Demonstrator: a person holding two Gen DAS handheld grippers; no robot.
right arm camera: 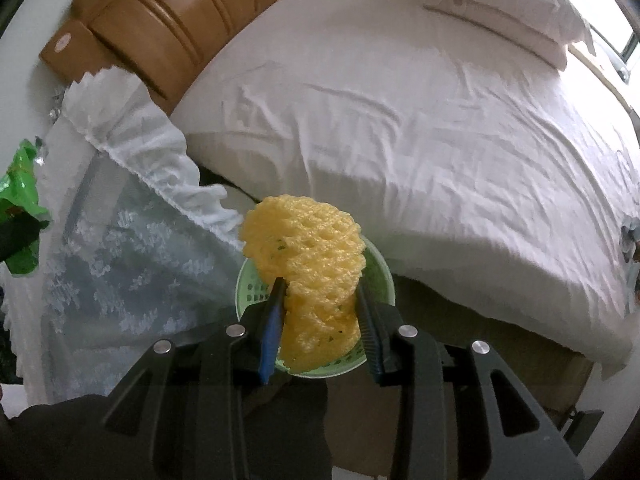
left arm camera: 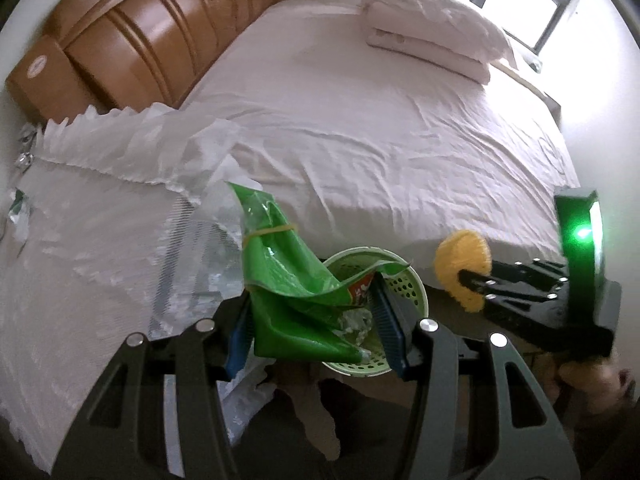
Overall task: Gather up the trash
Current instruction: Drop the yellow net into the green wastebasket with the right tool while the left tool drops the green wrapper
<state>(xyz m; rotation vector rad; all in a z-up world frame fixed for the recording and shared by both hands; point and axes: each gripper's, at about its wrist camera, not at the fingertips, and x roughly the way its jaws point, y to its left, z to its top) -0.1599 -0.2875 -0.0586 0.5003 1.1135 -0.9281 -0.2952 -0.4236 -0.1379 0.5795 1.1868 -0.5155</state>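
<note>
My left gripper point(left arm camera: 316, 304) is shut on a green snack bag point(left arm camera: 288, 280) tied with a yellow rubber band, held over a pale green perforated waste basket point(left arm camera: 408, 280) on the floor beside the bed. My right gripper point(right arm camera: 320, 300) is shut on a yellow foam fruit net point(right arm camera: 308, 256), held above the same basket point(right arm camera: 380, 276). In the left wrist view the right gripper point(left arm camera: 466, 280) with the yellow net point(left arm camera: 460, 256) hangs to the right of the basket. The green bag point(right arm camera: 20, 200) shows at the left edge of the right wrist view.
A bed with a white sheet point(left arm camera: 360, 120) fills the middle, with a folded quilt and pillow point(left arm camera: 428, 28) at its far side and a wooden headboard point(left arm camera: 140, 32) at left. A nightstand under a white lace cloth point(left arm camera: 100, 220) stands left of the basket. A window point(left arm camera: 528, 4) is behind.
</note>
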